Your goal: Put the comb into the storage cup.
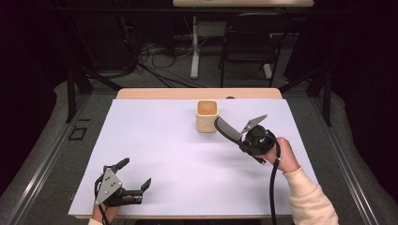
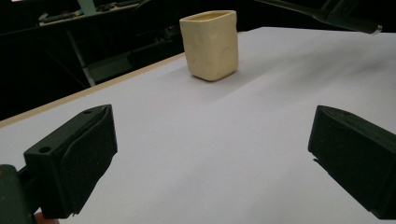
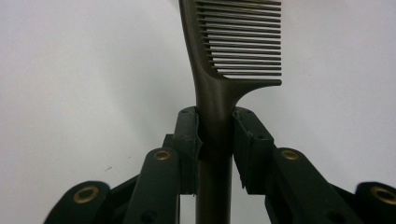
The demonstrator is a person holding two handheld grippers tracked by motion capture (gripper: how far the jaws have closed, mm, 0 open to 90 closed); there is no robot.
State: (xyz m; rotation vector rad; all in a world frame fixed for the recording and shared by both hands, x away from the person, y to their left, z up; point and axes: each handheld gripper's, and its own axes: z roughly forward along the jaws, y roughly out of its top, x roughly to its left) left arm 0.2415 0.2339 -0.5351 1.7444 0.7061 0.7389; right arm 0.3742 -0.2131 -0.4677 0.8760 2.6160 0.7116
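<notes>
The right gripper point(image 1: 240, 138), jaws clamped on the handle of a dark comb point(image 3: 233, 51), carries it in the air just beside a cream cup point(image 1: 206, 116) at the far middle of the white table point(image 1: 155, 140). The carry looks nearly done; next, the toothed end likely needs lifting over the rim and lowering in. The left gripper point(image 1: 129, 176) rests near the front edge, jaws wide apart

Your left gripper point(image 1: 136, 174) sits low at the near-left with its jaws spread wide and nothing between them. Your right gripper point(image 1: 241, 140) is out mid-right, jaws clamped tight, pointing left.
</notes>
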